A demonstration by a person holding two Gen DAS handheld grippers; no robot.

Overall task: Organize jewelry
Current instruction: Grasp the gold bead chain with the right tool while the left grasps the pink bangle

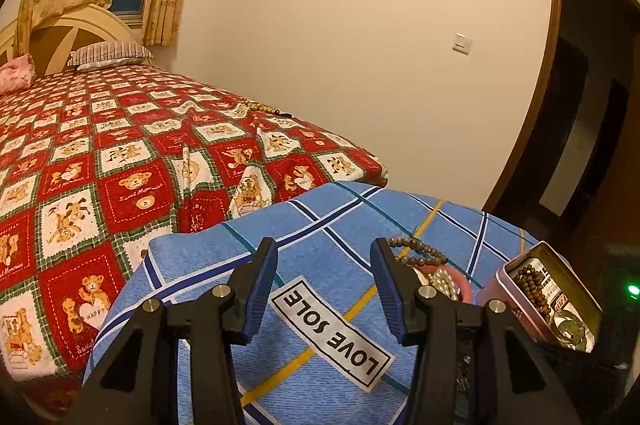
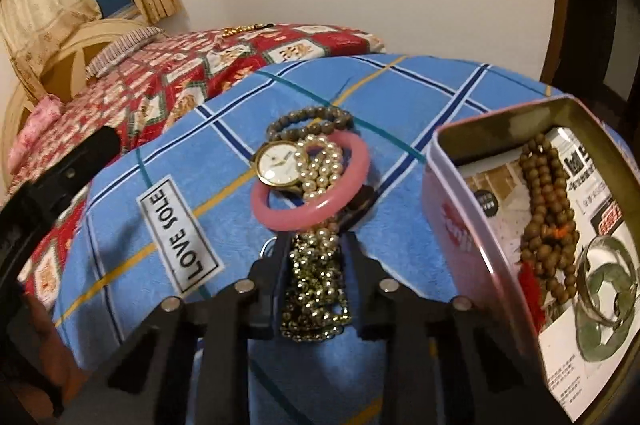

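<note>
A jewelry heap lies on the blue checked cloth: a pink bangle, a gold watch, a pearl bracelet and a dark bead bracelet. My right gripper is shut on a gold bead strand that trails out from under the bangle. To the right an open pink tin holds a brown bead string and a green bangle. My left gripper hangs open over the cloth, with nothing between its fingers. It is left of the heap and the tin.
A white "LOVE SOLE" label is sewn on the cloth. Behind lies a bed with a red bear-pattern cover, and another bead strand rests on its far edge. A dark doorway is at the right.
</note>
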